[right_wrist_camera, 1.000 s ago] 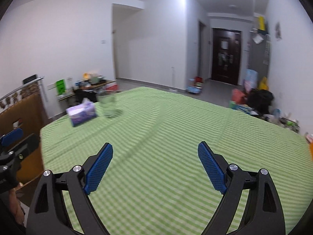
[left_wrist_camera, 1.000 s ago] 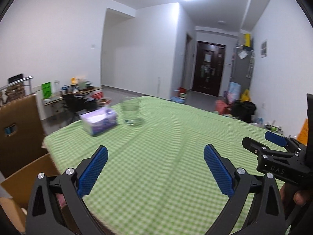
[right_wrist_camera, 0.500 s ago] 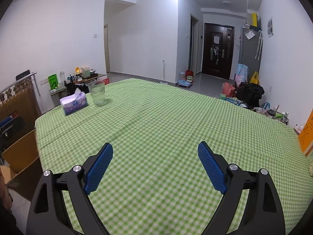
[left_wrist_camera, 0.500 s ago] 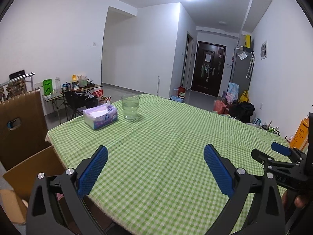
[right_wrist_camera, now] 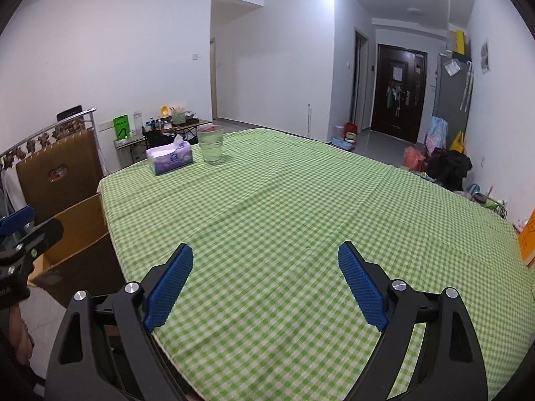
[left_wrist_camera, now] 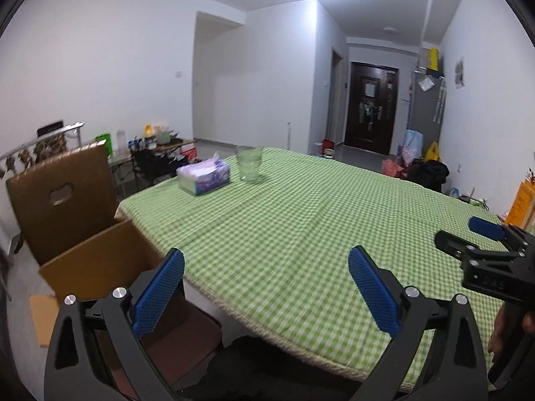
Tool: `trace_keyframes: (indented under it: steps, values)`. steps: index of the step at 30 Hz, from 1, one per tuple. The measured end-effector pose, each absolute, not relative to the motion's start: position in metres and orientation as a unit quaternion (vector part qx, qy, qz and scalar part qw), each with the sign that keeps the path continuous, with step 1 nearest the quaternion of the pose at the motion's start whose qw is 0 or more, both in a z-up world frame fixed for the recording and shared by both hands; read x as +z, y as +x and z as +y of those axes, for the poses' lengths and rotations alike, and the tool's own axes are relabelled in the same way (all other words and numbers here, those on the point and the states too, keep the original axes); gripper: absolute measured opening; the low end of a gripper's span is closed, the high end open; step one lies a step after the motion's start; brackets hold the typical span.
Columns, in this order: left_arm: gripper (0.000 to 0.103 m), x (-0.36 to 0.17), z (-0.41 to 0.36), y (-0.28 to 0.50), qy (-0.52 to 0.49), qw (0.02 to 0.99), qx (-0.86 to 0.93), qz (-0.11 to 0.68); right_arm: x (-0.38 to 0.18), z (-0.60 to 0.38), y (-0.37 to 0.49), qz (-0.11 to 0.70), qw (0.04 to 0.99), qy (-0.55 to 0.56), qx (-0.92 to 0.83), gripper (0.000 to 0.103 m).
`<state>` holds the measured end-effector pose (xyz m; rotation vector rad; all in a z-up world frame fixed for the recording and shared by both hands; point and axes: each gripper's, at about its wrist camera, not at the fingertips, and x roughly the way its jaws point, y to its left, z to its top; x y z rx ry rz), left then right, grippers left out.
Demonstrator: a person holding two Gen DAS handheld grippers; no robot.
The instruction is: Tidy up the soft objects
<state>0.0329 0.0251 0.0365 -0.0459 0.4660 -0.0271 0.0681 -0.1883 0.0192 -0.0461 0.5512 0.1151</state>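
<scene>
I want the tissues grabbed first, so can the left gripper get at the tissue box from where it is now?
Probably yes: the left gripper is open, only bare tablecloth lies before the tissue box, though far across.

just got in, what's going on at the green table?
A person holds a two-finger gripper in each hand over the near edge of the green checked tablecloth. The left gripper and right gripper are both open and empty, touching nothing. At the far left corner a tissue box sits beside a glass, untouched. An open cardboard box stands beside the table's left side. No handling has started.
</scene>
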Motion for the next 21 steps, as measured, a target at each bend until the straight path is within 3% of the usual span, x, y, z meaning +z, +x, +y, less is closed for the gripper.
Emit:
trace_keyframes:
  steps: [21]
  values:
    - [0.095,0.032,0.056,0.006,-0.054,0.969,0.035,0.237,0.006,-0.178,0.032,0.282,0.956,-0.021,0.074,0.085]
